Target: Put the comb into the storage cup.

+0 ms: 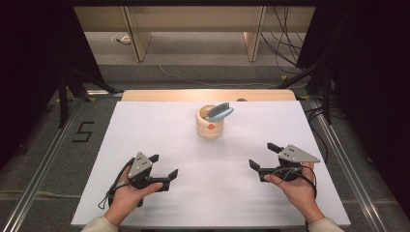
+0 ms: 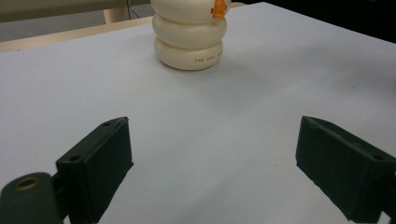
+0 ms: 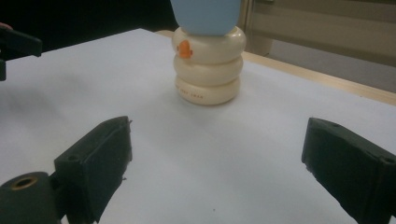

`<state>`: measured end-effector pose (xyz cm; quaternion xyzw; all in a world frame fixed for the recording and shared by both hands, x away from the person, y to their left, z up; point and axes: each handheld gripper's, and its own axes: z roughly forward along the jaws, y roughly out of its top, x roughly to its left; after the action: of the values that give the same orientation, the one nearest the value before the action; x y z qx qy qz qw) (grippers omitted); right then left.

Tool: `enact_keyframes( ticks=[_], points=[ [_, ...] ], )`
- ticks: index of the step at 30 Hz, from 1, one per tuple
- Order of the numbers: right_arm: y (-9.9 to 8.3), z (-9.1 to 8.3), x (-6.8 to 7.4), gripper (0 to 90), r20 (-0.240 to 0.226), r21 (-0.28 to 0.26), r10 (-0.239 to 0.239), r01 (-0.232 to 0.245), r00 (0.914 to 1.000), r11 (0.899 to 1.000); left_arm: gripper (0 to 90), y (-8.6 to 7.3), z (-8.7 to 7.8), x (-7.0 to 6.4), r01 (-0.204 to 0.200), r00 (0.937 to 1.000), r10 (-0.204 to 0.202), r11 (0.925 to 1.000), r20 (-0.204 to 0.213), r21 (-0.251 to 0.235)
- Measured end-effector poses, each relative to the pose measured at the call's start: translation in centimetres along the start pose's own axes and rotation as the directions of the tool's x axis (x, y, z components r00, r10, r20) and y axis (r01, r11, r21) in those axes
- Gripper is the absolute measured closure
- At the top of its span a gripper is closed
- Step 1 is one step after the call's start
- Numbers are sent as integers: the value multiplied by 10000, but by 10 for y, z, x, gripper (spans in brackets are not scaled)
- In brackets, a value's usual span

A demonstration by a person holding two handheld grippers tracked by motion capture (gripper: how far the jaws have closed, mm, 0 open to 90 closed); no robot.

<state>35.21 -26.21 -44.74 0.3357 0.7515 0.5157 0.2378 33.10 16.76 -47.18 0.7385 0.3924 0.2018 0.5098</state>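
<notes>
A: Both sets of jaws stand spread wide, nothing between them. The left gripper sits at seven o'clock on the white table, the right gripper at five.

B: And the holder?

A: Toward twelve, well apart from both. Cream, glossy, three stacked rings; a blue brush leans out of it. I'd guess a sideways pull on the brush tips that smooth holder over.

Bare white table all around the lone cream cup.
</notes>
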Motion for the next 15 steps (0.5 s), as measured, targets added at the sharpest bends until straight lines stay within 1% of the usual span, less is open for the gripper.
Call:
enact_keyframes(
  ticks=[3,4,15],
  points=[
    [-4,-2,0,96,-65,113,8,-7,10000,9999,101,0,0,1,-4,10000,4,10000,-71,-21],
    [-5,-3,0,96,-103,133,47,-46,9999,9999,100,0,0,2,-60,9999,60,10000,-83,14],
    [-18,-17,-4,99,59,279,132,-133,9999,9995,100,0,0,6,-225,9996,226,9997,-180,40]
  ],
)
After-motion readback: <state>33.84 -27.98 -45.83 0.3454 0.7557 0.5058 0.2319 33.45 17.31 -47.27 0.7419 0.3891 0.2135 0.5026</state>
